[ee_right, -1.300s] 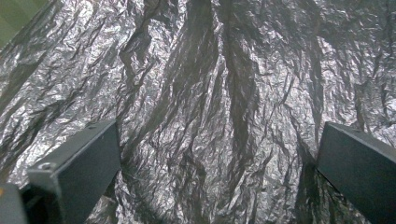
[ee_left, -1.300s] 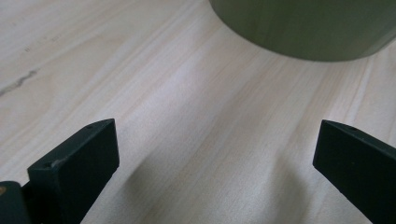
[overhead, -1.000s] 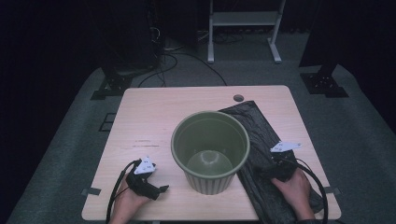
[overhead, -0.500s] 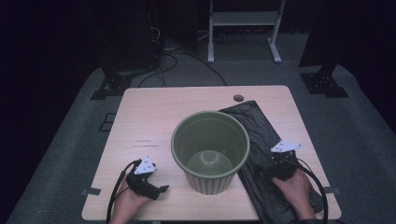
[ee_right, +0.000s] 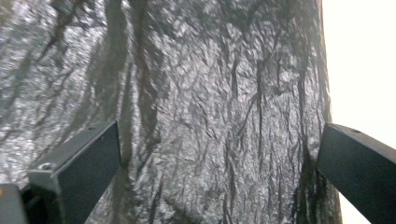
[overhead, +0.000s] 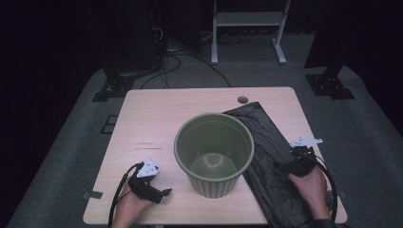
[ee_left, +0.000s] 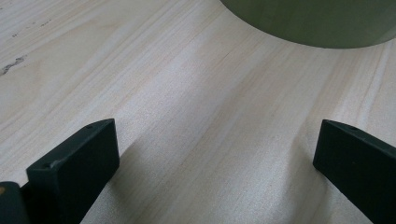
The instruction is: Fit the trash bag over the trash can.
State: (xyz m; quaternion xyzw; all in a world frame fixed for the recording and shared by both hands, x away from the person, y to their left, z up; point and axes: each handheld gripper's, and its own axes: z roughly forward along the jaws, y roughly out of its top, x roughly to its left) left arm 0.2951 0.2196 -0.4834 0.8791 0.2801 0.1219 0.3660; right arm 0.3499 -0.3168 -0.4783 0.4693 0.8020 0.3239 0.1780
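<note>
Worktop (overhead: 157,118): pale wood, seen from above, with a small round hole (overhead: 243,99) near its far edge.
Bucket (overhead: 214,153): green, upright and open at the top, standing in the middle of the worktop nearer the person's side; inside it looks empty down to the pale bottom.
Bag (overhead: 266,142): black crinkled plastic, lying flat on the worktop's right half, running from near the far hole to the near edge; its left edge is hidden behind the bucket, so the two touch or overlap there.
Left gripper (overhead: 164,192): resting low at the near left of the worktop, held by the left hand (overhead: 130,204), pointing towards the bucket's base; well apart from the bag.
Left gripper state: jaws spread wide, bare wood between them in the left gripper view, the bucket's wall (ee_left: 308,21) just ahead.
Right gripper (overhead: 281,166): over the bag's right part, held by the right hand (overhead: 311,185).
Right gripper state: jaws spread wide with the wrinkled bag (ee_right: 210,112) lying between them, nothing pinched.
Floor (overhead: 370,142): grey carpet around the worktop.
</note>
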